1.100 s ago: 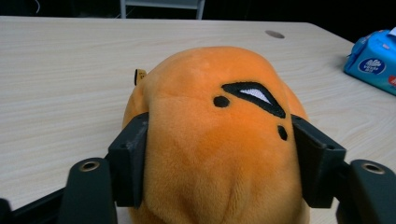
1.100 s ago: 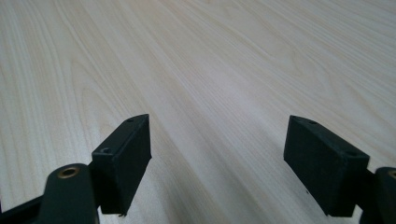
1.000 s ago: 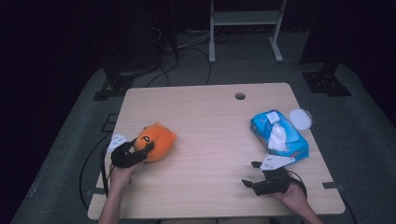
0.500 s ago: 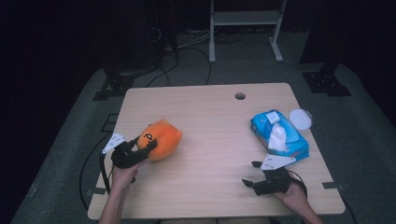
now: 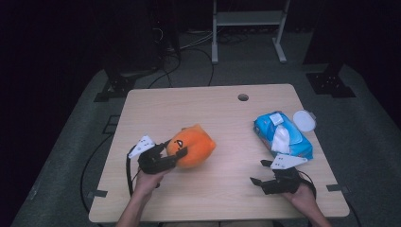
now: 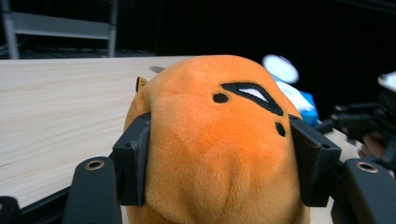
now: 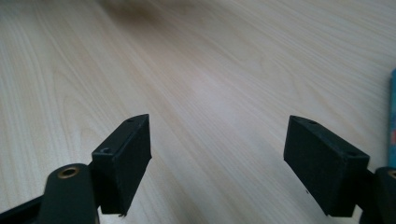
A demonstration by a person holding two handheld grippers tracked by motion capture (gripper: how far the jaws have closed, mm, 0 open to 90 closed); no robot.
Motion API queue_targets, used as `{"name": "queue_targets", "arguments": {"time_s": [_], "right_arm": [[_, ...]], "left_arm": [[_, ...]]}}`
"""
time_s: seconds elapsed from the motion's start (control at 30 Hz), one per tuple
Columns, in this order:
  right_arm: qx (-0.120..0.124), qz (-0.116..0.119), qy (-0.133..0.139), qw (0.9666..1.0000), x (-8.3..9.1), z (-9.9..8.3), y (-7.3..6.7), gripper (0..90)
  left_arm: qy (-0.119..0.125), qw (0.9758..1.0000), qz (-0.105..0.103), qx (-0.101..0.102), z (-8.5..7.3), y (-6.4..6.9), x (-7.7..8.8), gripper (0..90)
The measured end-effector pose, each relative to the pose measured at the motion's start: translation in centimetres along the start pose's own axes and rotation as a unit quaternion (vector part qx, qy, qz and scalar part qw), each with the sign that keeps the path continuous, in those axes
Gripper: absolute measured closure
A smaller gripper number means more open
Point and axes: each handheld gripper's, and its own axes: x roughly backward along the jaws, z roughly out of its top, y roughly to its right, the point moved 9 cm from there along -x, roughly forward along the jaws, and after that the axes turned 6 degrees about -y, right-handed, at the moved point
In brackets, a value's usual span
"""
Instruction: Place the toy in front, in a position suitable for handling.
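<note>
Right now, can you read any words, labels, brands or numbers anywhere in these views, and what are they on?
No legible text anywhere.
Blue wipes pack: a small label near its top corner, too small and blurred to read.
Orange plush toy: stitched face marks, no letters.
White round lid: blank as far as can be seen.
Table: no markings.

You see an orange plush toy [image 5: 191, 145] with black-and-white face markings, black jaws, a blue wipes pack [image 5: 283, 135] with a white wipe [image 5: 280, 140], a white round lid [image 5: 304, 121], and a pale wood-grain worktop [image 5: 217, 118].
</note>
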Motion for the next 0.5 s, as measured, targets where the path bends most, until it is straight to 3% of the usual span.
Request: {"name": "queue_targets", "arguments": {"time_s": [0.2,0.5], "right_arm": [[-0.011,-0.02,0.015,0.9996,1.1,0.0,1.3,21.9],[-0.041,-0.065,0.056,0.9954,3.5,0.4,3.7,21.9]], "left_arm": [[-0.025,0.9987,-0.036,-0.027,-0.9,3.3,-3.5,34.4],[-0.05,0.995,-0.06,-0.062,-2.9,5.7,-6.0,34.1]]}}
